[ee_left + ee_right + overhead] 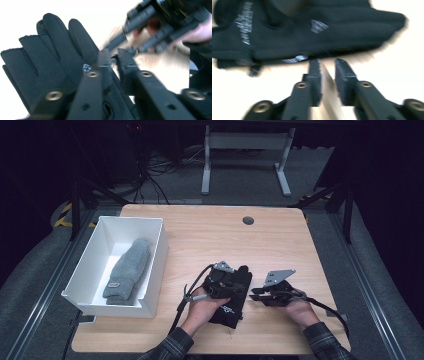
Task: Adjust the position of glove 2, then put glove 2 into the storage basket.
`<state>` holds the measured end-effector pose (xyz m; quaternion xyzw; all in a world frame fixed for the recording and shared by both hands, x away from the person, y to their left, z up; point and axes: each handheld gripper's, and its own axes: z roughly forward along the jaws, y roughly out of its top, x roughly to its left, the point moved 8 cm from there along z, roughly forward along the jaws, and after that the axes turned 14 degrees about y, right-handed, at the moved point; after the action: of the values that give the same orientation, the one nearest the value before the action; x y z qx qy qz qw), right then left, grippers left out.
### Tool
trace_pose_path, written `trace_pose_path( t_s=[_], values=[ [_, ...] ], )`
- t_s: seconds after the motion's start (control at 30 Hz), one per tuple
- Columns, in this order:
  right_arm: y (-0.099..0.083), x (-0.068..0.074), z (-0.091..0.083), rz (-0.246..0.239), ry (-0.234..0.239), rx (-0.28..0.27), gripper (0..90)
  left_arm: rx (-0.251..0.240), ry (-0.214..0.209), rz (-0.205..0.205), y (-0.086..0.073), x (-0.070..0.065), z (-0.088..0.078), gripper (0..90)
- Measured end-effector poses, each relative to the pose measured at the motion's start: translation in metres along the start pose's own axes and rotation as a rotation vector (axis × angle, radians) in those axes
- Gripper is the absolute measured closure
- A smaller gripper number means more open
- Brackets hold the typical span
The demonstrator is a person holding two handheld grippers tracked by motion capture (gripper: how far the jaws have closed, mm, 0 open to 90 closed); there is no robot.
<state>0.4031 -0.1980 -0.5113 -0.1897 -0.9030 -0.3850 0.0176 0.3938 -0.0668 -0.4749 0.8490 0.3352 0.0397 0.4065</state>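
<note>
the flat black fabric glove [231, 296] lies on the light wooden table [280, 240] at 6 o'clock, under the left gripper [235, 280], whose jaws stand slightly apart with nothing visibly between them. the right gripper [256, 293], at the glove's 3 o'clock, holds its jaws a little apart, empty. a grey knitted sock [129, 268] rests in the white rectangular bin [156, 265] at 9 o'clock.

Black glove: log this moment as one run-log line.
black glove flat on table | left gripper over it, grip unclear | right gripper beside it, narrow gap, empty | grey gloves in white bin
</note>
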Motion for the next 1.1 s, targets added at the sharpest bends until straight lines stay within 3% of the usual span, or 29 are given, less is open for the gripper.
trace_pose_path(
  t_s=[0.13, 0.27, 0.37, 0.47, 0.7, 0.87, 0.9, 1.1],
  values=[
    [-0.013, -0.018, -0.023, 0.067, -0.086, -0.055, 46.6, 0.043, -0.012, 0.02, -0.012, -0.01, 0.008, 89.7],
    [-0.022, -0.034, -0.035, 0.11, -0.151, -0.078, 34.7, 0.113, -0.015, 0.052, -0.027, -0.019, 0.022, 89.8],
    [-0.028, -0.043, -0.04, 0.133, -0.182, -0.082, 30.7, 0.146, 0.036, 0.092, -0.034, -0.019, 0.023, 89.9],
    [-0.033, -0.046, -0.038, 0.159, -0.177, -0.064, 27.5, 0.159, 0.064, 0.102, -0.036, -0.014, 0.017, 90.0],
    [-0.035, -0.05, -0.035, 0.16, -0.197, -0.049, 23.9, 0.18, 0.109, 0.1, -0.048, 0.007, -0.002, 90.0],
    [-0.035, -0.05, -0.035, 0.157, -0.204, -0.059, 23.6, 0.19, 0.132, 0.094, -0.055, 0.02, -0.011, 90.0],
    [-0.036, -0.05, -0.035, 0.155, -0.204, -0.067, 23.0, 0.2, 0.171, 0.099, -0.058, 0.029, -0.018, 89.9],
    [-0.037, -0.051, -0.034, 0.144, -0.204, -0.091, 19.1, 0.197, 0.19, 0.087, -0.063, 0.041, -0.027, 89.9]
  ],
)
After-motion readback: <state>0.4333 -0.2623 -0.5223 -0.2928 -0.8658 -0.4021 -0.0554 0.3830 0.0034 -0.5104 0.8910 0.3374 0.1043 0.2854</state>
